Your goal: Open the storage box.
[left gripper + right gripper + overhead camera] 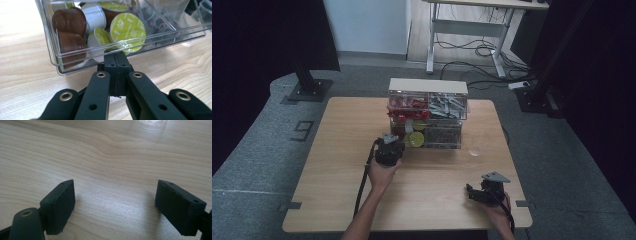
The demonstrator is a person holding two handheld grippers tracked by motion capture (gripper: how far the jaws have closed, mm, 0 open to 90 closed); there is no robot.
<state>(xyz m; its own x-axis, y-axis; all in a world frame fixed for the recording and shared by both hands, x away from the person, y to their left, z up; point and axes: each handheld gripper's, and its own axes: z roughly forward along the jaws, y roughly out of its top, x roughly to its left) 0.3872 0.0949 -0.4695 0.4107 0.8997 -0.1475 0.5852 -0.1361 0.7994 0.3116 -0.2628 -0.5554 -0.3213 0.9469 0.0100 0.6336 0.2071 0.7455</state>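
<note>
A clear drawer cabinet [428, 86] with a cream top stands at the table's far middle. Its lower left drawer [53, 50] holds coffee capsules: brown ones [70, 20], a white one [93, 15] and green-lidded ones [127, 26]. My left gripper [115, 53] is shut, its tips pressed against that drawer's clear front wall; whether a lip is pinched between the pads is not clear. In the high view the left gripper [393, 145] sits right at the cabinet's lower left corner. My right gripper [113, 192] stands open just above bare wood, at the table's front right [474, 192].
The upper drawers hold red parts [408, 106] and grey parts [447, 106]. A small clear cup [475, 150] stands on the table right of the cabinet, its base at the top of the right gripper view [152, 122]. A wooden table [337, 165] carries everything.
</note>
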